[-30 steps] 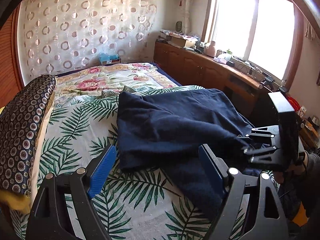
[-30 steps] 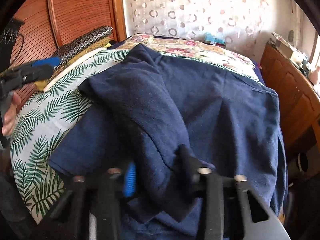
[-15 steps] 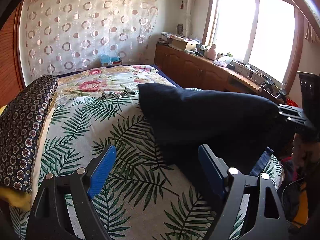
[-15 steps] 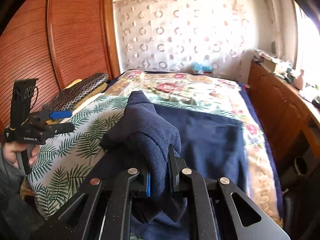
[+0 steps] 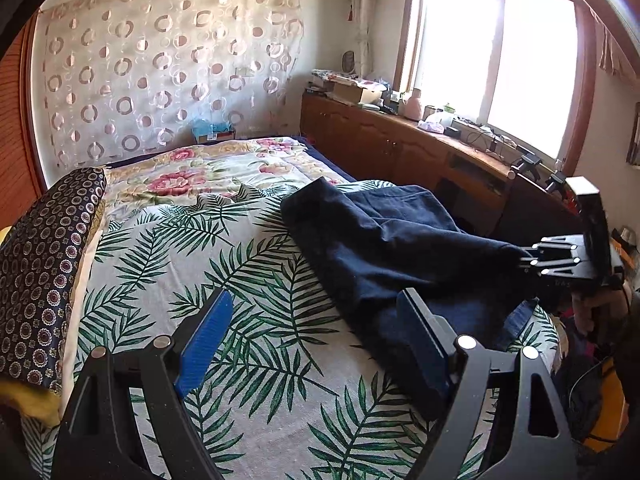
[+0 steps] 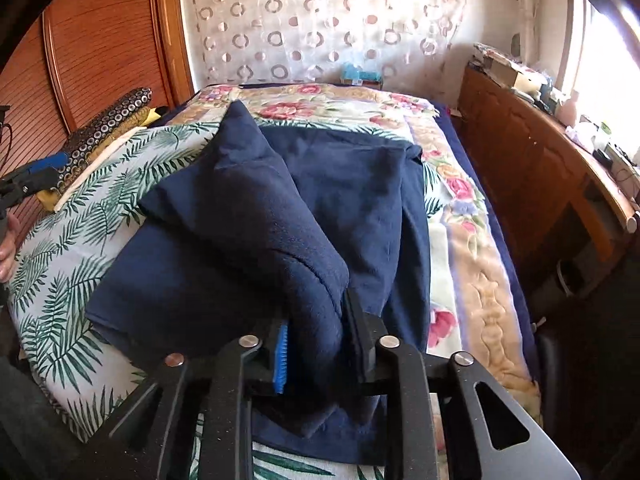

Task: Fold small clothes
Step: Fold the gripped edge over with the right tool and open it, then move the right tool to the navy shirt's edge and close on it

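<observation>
The right gripper (image 6: 316, 332) pinches a fold of navy garment (image 6: 256, 216) on the leaf-print bed (image 5: 240, 280); the left gripper (image 5: 316, 332) hovers wide open, holding nothing.

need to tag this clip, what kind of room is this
Most likely a home bedroom. A bed with a palm-leaf sheet fills the view, a patterned pillow lies along its edge, and a cluttered wooden cabinet runs under a sunny window. A navy garment lies on the bed.

A dark navy fleece garment (image 6: 256, 216) lies rumpled on the bed (image 5: 248, 280). One fold is lifted over its flatter layer.
</observation>
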Action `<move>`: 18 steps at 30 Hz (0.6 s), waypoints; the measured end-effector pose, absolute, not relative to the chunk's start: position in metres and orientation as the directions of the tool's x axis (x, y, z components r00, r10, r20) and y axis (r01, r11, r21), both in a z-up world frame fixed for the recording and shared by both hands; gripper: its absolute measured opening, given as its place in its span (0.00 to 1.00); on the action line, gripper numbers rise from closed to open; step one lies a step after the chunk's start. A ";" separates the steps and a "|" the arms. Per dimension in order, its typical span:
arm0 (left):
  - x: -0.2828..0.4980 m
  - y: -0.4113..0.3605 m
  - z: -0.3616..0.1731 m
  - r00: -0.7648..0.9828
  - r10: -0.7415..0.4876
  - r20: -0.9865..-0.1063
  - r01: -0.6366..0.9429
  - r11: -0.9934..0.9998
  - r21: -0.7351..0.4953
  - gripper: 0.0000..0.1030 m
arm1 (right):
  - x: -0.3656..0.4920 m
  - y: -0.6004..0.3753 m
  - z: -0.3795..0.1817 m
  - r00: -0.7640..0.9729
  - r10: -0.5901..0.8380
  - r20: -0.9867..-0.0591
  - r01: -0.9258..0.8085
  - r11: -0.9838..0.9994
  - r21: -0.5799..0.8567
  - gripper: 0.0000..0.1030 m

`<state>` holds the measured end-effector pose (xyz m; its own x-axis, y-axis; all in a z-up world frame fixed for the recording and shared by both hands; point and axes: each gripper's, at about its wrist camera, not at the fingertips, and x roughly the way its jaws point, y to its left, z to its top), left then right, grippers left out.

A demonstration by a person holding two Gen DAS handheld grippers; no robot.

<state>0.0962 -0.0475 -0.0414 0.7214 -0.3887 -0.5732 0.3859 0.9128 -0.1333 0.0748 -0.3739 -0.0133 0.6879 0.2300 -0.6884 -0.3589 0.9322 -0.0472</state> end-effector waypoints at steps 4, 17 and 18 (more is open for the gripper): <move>0.093 -0.050 -0.039 0.726 -0.387 -0.568 0.388 0.913 -0.126 0.82 | 0.061 -0.365 -0.002 0.726 0.228 -0.649 -0.355 0.932 -0.069 0.44; 0.089 -0.053 -0.037 0.733 -0.379 -0.565 0.389 0.915 -0.109 0.82 | 0.064 -0.316 0.013 0.725 0.307 -0.616 -0.467 0.877 -0.114 0.46; 0.089 -0.052 -0.038 0.732 -0.378 -0.567 0.388 0.915 -0.109 0.82 | 0.066 -0.310 0.012 0.720 0.315 -0.618 -0.479 0.870 -0.115 0.46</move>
<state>0.0893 -0.0523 -0.0377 0.7323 -0.3778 -0.5666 0.3876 0.9153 -0.1093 0.0664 -0.3100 0.0116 0.7202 0.3151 -0.6181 -0.4793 0.8701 -0.1149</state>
